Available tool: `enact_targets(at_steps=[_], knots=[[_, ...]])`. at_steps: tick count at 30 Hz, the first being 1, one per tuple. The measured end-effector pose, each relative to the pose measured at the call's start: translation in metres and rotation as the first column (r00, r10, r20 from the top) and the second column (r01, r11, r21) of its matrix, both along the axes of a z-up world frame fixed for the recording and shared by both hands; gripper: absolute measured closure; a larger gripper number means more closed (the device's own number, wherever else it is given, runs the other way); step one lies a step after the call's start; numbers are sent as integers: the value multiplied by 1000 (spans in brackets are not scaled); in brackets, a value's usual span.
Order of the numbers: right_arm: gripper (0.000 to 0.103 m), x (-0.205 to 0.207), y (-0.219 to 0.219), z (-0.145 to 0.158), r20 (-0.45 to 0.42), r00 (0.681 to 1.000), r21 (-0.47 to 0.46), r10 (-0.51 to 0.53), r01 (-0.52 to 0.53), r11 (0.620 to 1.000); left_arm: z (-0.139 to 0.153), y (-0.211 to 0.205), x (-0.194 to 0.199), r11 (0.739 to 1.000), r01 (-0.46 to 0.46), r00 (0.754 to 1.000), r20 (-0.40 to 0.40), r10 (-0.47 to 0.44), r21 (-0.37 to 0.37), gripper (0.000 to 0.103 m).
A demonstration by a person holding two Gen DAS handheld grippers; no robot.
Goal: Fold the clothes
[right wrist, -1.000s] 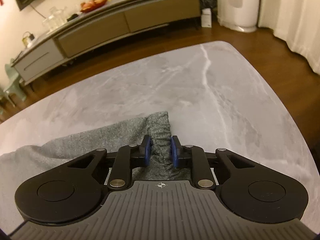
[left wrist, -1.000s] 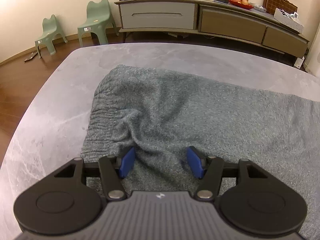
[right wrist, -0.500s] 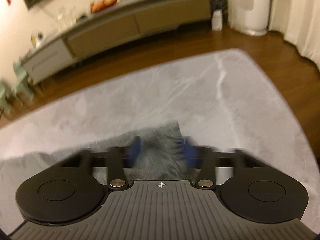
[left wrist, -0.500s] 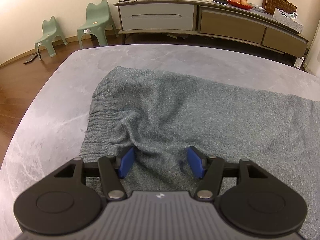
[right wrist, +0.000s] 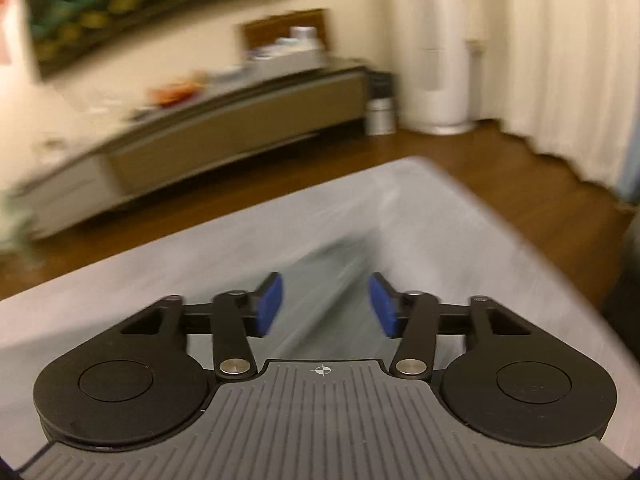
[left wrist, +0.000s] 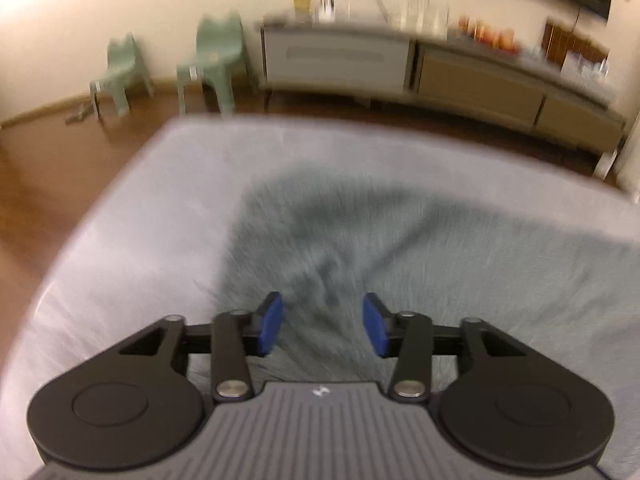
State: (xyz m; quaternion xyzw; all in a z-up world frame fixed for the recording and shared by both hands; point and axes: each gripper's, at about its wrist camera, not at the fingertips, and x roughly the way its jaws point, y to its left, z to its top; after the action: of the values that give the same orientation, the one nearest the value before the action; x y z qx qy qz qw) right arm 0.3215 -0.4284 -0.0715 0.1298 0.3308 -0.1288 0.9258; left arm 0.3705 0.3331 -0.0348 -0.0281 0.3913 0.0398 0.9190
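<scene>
A grey knit sweater (left wrist: pixel 400 248) lies spread on the grey marble table (left wrist: pixel 160 208); both views are blurred by motion. My left gripper (left wrist: pixel 322 326) hovers over the sweater's left part, with a raised fold of knit running between the blue pads (left wrist: pixel 270 324). The pads stand well apart and do not press on it. In the right wrist view the sweater's narrow end (right wrist: pixel 332 276) lies on the table (right wrist: pixel 440 216) below my right gripper (right wrist: pixel 325 304). Its jaws are opening and the pads stand clear of the cloth.
A long sideboard (left wrist: pixel 400 64) with dishes on top runs along the far wall. Two small green chairs (left wrist: pixel 212 64) stand to its left on the wood floor. The right wrist view shows a white tower appliance (right wrist: pixel 436 52), curtains (right wrist: pixel 568 60) and the table's right corner.
My right gripper was shut on the sweater's end; now its jaws have parted, the cloth is released and it has drawn back. My left gripper has risen, still apart over the fold.
</scene>
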Motion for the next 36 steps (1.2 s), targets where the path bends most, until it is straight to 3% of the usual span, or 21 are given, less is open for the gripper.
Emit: enact_targets(at_steps=[3,4,7,9,13,18,20,21,24,28,29,30,31,32,33,36], knots=[[40,-57,52,8,-5,988,61,156,-155,986,25,30,-30,997,-31,997,70,36,-64,31],[35,-72,63,9,14,985,82,173,-173,981,30,39,-41,995,-43,995,85,50,-85,29],[15,-113,91,7,64,980,167,190,-199,966,19,60,-61,995,-65,996,50,69,-80,28],[15,-136,106,-6,49,982,191,181,-187,964,5,72,-65,994,-82,997,5,83,-70,28],[15,-171,120,-33,3,994,205,109,-107,973,-17,75,-86,999,26,999,-44,-28,-45,28],[15,-202,119,-10,28,998,153,50,-54,987,-28,60,-107,983,182,982,-39,-182,2,29],[13,-213,116,-2,-10,998,135,66,-64,989,-34,53,-106,980,197,979,-52,-196,21,51],[11,-218,115,0,-42,996,123,83,-77,989,-37,51,-104,982,185,981,-62,-184,20,75],[11,-238,123,-9,-172,975,56,142,-134,989,-40,47,-101,987,163,984,-66,-163,-11,90],[9,-266,140,-19,-255,944,7,209,-214,977,-35,50,-101,991,125,991,-41,-127,-47,101],[11,-267,143,-24,-274,939,-15,207,-219,976,-33,52,-100,992,113,993,-36,-115,-51,101],[21,-268,145,-29,-291,935,-34,201,-220,975,-32,54,-100,993,102,994,-31,-104,-55,101],[46,-266,145,-34,-300,935,-44,187,-209,977,-31,56,-100,994,87,996,-30,-89,-60,101],[57,-264,145,-39,-309,935,-55,172,-198,979,-29,57,-101,995,77,997,-28,-79,-63,101],[58,-263,145,-43,-312,936,-60,163,-190,980,-28,59,-102,995,68,997,-25,-70,-68,101],[83,-262,149,-39,-280,940,-44,194,-214,976,-24,62,-108,996,39,999,-15,-41,-83,101]])
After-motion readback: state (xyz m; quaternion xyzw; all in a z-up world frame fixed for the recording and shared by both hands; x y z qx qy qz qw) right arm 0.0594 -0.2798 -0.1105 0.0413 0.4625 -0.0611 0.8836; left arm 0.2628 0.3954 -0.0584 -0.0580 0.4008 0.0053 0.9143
